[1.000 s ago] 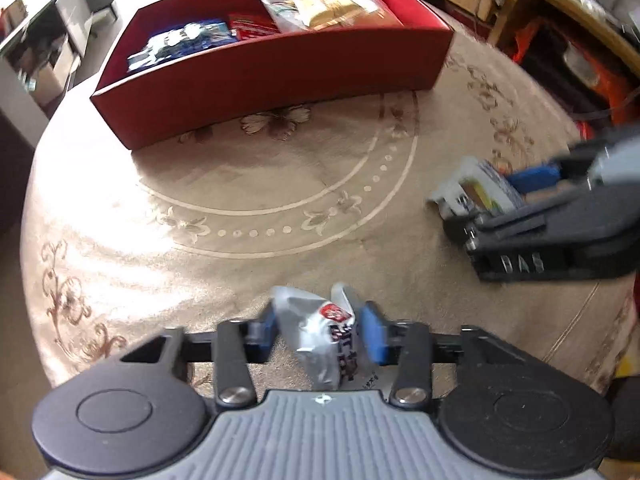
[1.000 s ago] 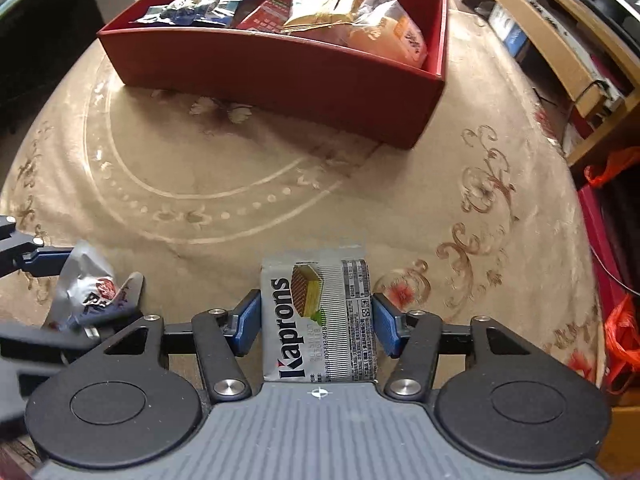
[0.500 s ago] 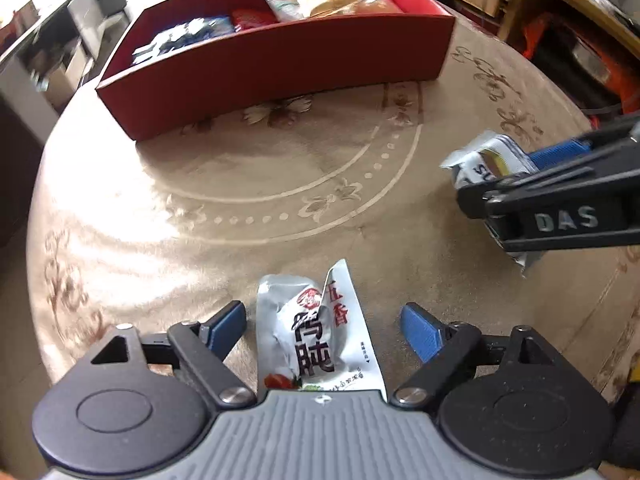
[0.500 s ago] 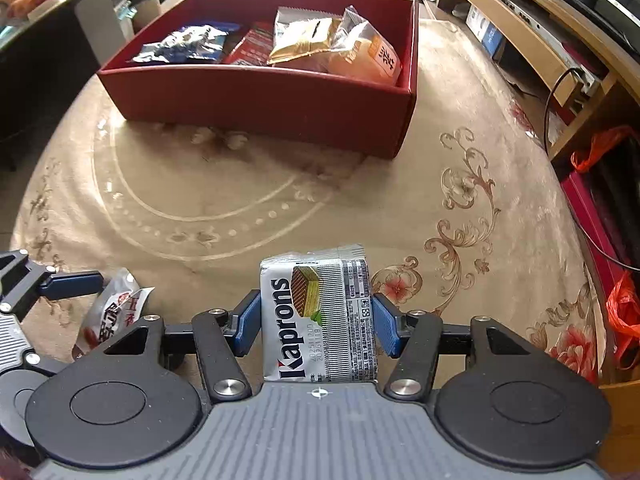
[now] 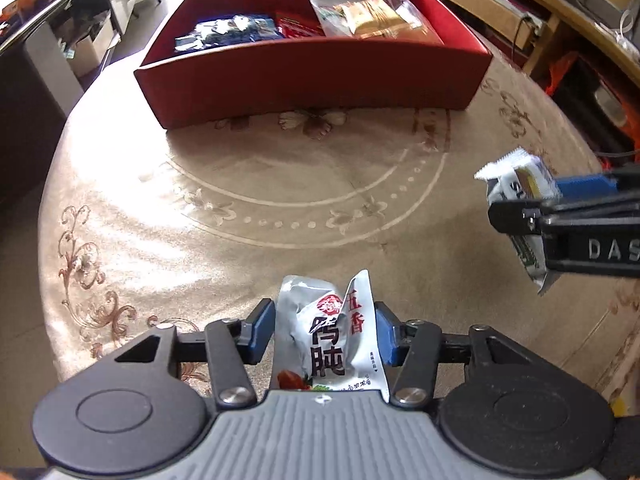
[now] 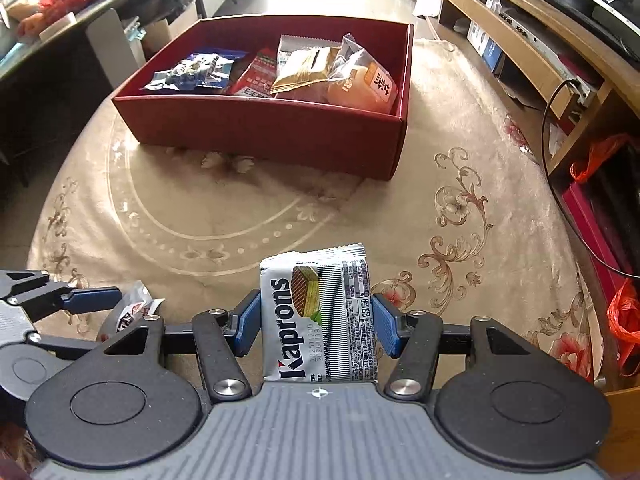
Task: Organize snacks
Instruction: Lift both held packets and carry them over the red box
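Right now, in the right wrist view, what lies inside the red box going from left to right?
Blue snack bag → red packet → gold pouch → orange bun pack, all inside the red box.

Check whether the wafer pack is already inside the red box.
No, the wafer pack sits between the right gripper's fingers above the table, well short of the red box.
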Demonstrator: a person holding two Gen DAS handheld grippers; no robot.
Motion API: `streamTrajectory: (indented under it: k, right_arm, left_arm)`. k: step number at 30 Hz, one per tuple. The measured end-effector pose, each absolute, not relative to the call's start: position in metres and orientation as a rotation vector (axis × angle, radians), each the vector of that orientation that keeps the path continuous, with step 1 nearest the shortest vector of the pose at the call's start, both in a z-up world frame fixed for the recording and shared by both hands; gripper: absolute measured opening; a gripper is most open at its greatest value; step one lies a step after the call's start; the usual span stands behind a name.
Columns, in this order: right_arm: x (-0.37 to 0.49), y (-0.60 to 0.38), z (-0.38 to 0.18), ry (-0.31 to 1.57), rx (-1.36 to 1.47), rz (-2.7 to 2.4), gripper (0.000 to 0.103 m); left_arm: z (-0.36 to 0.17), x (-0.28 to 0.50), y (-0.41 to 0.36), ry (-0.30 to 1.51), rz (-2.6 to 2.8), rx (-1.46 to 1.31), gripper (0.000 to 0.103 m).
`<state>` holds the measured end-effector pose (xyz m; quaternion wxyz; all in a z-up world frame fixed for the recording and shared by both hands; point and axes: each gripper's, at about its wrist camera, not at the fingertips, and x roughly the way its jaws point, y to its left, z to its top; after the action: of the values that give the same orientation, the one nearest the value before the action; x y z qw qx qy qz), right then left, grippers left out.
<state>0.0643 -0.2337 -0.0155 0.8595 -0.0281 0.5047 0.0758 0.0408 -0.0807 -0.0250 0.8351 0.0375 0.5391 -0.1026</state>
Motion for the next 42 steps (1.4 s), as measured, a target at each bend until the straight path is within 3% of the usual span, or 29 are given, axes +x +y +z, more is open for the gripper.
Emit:
streamTrajectory:
  k: [42]
  right_arm:
    - [0.120, -0.224, 0.031, 0.888, -0.001, 0.111, 0.065]
  left_arm:
    - [0.048, 0.123, -0.076, 0.883, -0.170, 0.016, 0.047]
